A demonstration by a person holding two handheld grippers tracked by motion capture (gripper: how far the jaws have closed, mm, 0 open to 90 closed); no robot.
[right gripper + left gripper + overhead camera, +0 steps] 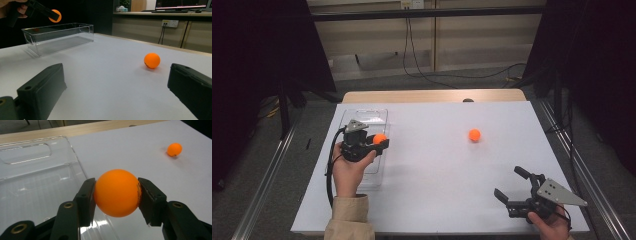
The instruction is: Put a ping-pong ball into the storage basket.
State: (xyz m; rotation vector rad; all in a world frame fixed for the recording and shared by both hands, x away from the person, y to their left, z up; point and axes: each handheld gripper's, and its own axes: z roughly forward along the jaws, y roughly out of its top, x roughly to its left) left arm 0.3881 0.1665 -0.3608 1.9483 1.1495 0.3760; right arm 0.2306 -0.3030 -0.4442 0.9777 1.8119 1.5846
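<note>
Left gripper [381,142] pinches orange ball [379,138] above clear bin [368,118].

We see a white table [437,170] on a grey floor [277,200]. Behind it, cables [412,55] hang along a beige wall [472,35], with black curtains [257,50] at both sides.

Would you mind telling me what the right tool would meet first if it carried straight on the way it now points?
Probably the loose orange ball on the white table: it lies ahead between the right tool's open jaws, slightly toward one side, with bare table before it. Depth is unclear, so it might just slip past.
</note>
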